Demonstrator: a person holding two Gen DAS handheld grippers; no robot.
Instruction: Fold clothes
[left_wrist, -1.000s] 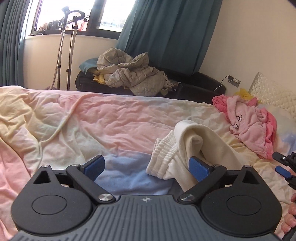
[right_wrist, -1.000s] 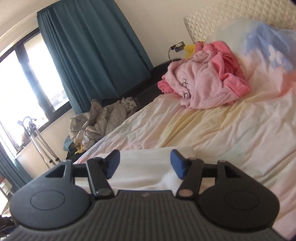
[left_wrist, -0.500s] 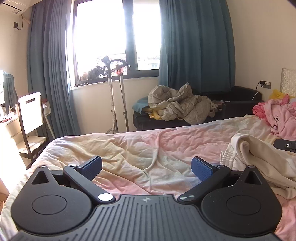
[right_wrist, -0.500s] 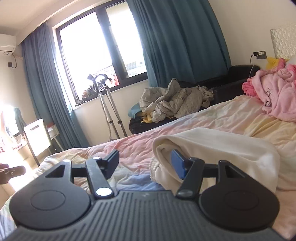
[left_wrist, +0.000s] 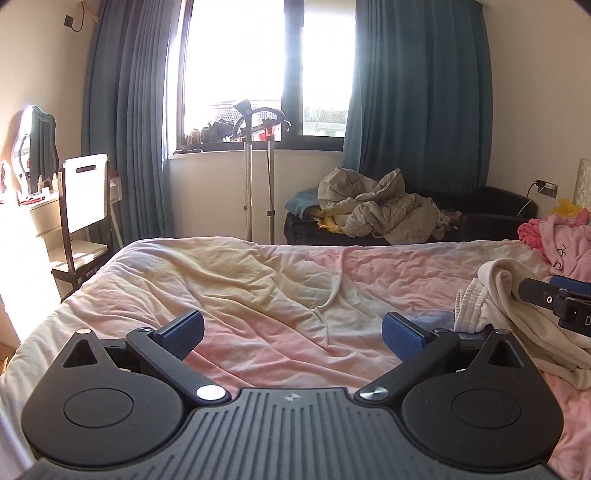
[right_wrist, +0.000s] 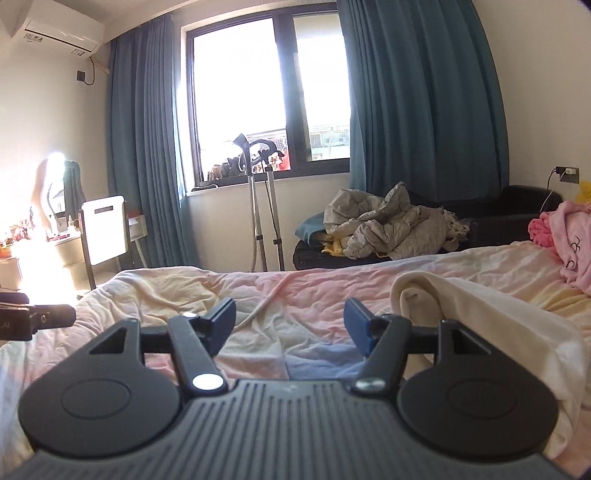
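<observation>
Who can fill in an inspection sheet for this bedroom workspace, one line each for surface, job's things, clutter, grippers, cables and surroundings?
Surface: bed, rumpled pastel sheet.
Job's things: cream garment bunched at the bed's right side; pink garment heaped beyond it.
Clutter: grey quilt piled on the black sofa.
Grippers: left gripper open, nothing between the pads; right gripper open, nothing held.
Cables: one plugged into the wall socket.
Surroundings: window, blue curtains, chair, air conditioner.
</observation>
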